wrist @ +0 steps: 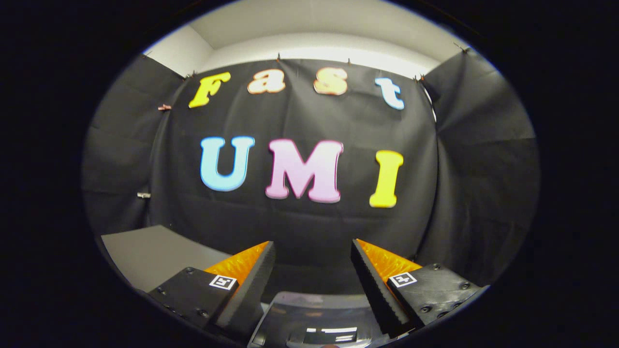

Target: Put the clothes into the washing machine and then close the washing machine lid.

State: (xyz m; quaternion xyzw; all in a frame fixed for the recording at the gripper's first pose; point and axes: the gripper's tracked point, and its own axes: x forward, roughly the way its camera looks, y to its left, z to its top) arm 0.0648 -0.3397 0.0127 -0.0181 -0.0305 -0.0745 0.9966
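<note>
My gripper is open, its two fingers spread wide with nothing between them, and it points level at the black cloth wall. Low between the fingers, close under them, lies a glossy dark grey panel with bright reflections on it. It looks like the top of the washing machine. I cannot tell from here whether it is a lid lying flat or another part of the machine.
A flat grey surface runs to the left of the left finger up to the cloth wall. The black cloth hangs straight ahead and wraps round on both sides, with a pale ceiling above it.
</note>
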